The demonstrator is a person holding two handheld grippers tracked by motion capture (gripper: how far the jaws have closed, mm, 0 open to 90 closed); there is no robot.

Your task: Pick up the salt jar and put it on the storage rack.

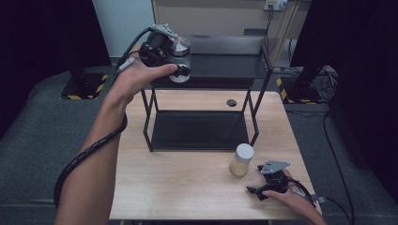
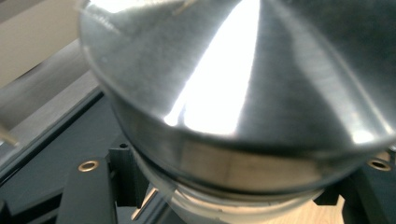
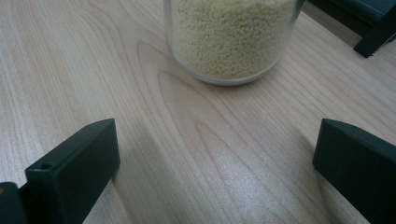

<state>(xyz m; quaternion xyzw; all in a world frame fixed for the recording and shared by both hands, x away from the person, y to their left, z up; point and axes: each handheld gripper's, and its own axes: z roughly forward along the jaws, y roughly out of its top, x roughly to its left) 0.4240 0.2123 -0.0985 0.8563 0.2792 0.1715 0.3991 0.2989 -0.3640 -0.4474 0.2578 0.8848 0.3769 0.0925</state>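
My left gripper (image 1: 177,63) is shut on a glass jar with a shiny metal lid (image 1: 180,52) and holds it in the air over the left end of the black rack's top shelf (image 1: 225,65). In the left gripper view the lid (image 2: 233,93) looms close, with the black jaws on either side of the jar below it. A second jar (image 1: 241,160), full of small yellow grains and topped by a white lid, stands on the wooden table (image 1: 178,183). My right gripper (image 1: 257,190) rests low beside it, open; the grain jar (image 3: 231,37) stands just beyond its spread jaws.
The black two-tier rack stands on the far half of the table, its lower shelf (image 1: 199,129) bare. A small dark disc (image 1: 231,102) lies on the table behind it. Dark grey floor surrounds the table, with cables at the right.
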